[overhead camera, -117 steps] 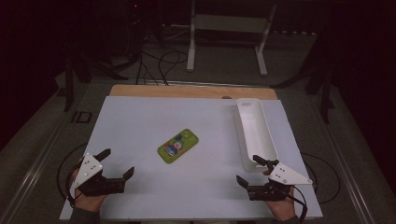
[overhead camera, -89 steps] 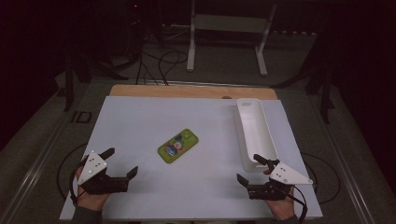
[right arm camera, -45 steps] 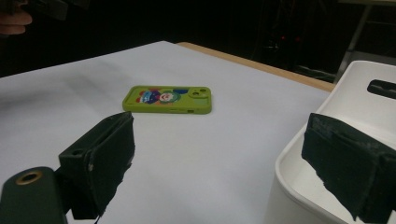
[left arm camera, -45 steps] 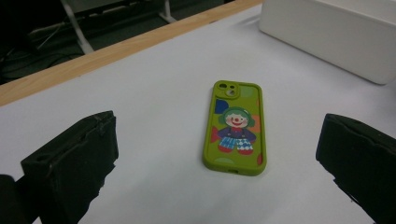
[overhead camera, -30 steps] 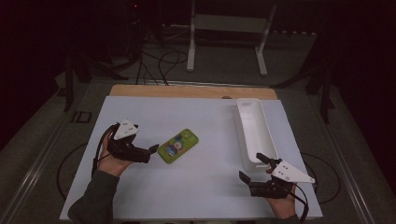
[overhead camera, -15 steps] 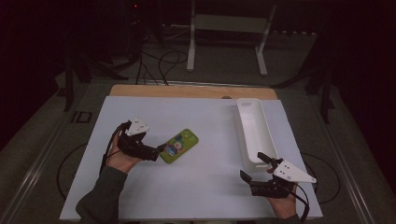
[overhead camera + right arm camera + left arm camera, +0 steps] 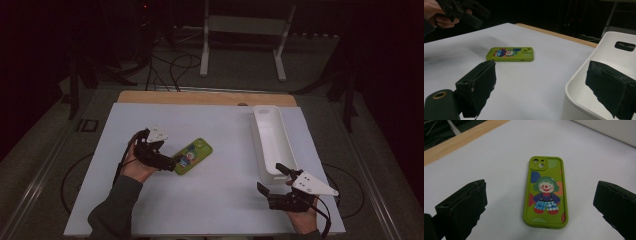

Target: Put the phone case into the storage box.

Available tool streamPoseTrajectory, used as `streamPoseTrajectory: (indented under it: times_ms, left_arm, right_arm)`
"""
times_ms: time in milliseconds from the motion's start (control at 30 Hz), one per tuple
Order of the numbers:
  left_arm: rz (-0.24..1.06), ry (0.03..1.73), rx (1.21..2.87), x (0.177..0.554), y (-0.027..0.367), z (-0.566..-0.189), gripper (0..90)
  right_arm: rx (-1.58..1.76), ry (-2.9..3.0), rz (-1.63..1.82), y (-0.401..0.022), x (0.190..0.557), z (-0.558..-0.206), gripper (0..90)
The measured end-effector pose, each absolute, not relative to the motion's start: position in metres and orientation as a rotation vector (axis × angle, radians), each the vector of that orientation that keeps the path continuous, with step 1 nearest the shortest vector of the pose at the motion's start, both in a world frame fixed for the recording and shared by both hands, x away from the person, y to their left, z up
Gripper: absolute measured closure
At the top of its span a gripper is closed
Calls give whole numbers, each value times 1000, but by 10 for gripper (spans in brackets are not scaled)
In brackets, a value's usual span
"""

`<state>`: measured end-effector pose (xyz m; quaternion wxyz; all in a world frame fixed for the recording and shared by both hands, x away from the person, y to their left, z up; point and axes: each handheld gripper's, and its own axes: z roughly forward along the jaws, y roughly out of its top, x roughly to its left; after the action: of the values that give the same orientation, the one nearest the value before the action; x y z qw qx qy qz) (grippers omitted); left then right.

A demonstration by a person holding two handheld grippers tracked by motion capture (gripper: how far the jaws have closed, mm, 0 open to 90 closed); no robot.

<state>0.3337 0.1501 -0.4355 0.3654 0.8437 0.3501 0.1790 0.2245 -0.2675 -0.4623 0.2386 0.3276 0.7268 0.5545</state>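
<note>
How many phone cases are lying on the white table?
1. The green phone case lies near the table's middle, between the open jaws of the left hand-held gripper. None appears hidden.

A green phone case [image 7: 546, 193] with a clown picture lies flat, face-up, on the white table.

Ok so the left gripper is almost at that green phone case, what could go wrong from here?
1. The phone case lies flat on the smooth white table, so the open left gripper might push it along or slip off its low edges rather than pinch it.
2. Any carry toward the white tray would pass near the right gripper resting at its near end; the two could bump.
</note>
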Motion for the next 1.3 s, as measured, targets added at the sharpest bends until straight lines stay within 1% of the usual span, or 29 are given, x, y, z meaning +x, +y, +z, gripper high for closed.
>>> streamPoseTrajectory:
  times_ms: [1300]
  left_arm:
    - [409, 903, 2266, 351, 127, -463, 0]
  right_arm:
    - [899, 1993, 1513, -267, 225, -462, 93]
